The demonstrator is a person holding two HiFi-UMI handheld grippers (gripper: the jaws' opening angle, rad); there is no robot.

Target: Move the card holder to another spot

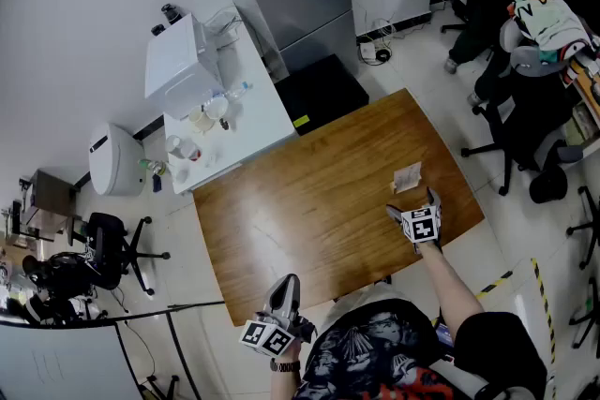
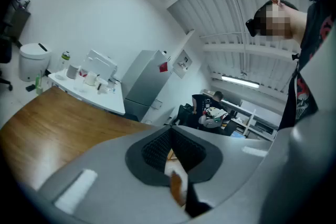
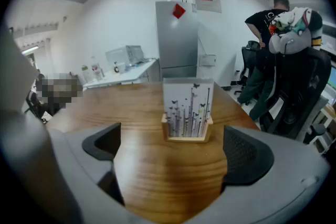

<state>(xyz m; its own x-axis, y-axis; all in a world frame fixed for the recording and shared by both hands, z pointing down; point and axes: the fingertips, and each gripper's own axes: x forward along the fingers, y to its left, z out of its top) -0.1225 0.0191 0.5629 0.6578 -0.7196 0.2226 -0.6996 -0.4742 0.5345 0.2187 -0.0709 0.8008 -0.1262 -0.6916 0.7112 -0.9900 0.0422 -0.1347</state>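
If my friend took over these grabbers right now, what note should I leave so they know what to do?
Right gripper: jaws wide open, empty, aimed at the card holder, which stands upright on the wooden table just ahead of them, not touched.
Left gripper: jaws together, at the table's near edge, far from the card holder.
Done: right gripper lined up, nothing more.
Left to do: close on the card holder, lift it, set it down at another spot.

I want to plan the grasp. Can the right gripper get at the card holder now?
Probably yes. The right gripper has its jaws wide open. The card holder stands upright straight ahead, touching neither jaw, with only bare table between.
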